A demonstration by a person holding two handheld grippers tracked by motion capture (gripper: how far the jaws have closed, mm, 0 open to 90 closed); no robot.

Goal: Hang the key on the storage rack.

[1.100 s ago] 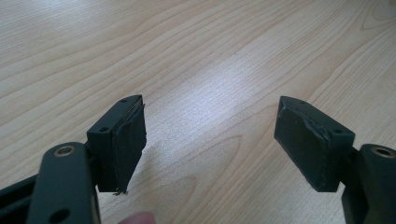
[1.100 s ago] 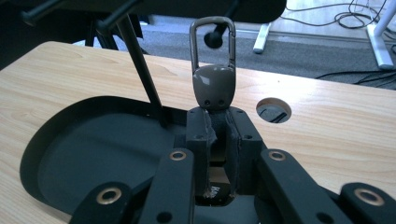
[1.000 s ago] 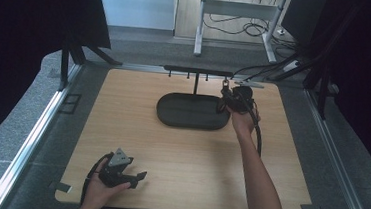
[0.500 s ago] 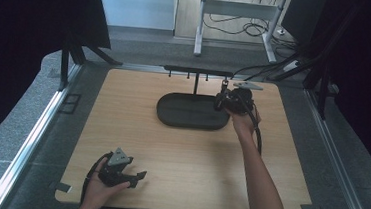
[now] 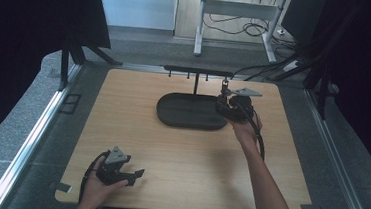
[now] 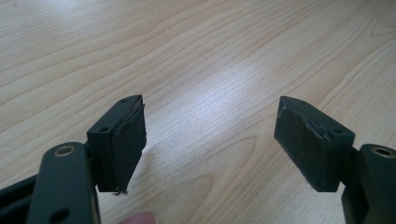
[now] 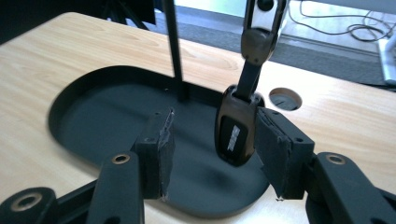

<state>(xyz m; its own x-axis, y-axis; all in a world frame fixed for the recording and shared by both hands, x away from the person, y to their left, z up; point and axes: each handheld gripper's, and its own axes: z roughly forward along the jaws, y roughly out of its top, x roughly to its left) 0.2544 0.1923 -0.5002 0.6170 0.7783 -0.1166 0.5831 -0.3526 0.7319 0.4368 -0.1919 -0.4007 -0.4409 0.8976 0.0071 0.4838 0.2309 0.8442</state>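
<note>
A black stand with an oval base (image 5: 187,115) (image 7: 107,116), a thin post (image 7: 173,42) and a top bar with hooks (image 5: 196,71) stands at the table's back middle. A black key fob (image 7: 236,128) hangs on a metal clip (image 7: 259,23) at the bar's right end (image 5: 223,87). My right gripper (image 5: 222,103) (image 7: 212,140) is open around the fob, which lies against the right-hand pad (image 7: 273,149) with a gap on its other side. My left gripper (image 5: 135,176) (image 6: 210,135) rests open near the front left edge, with bare wood between its jaws.
The wooden table (image 5: 179,154) has a round hole (image 7: 285,99) behind the stand's base. A metal rail (image 5: 30,142) runs along its left side. Cables and a desk frame (image 5: 241,8) lie on the floor beyond the far edge.
The right gripper has shifted slightly by the bar's right end, staying at the hanging fob. The left hand and gripper have not moved.
</note>
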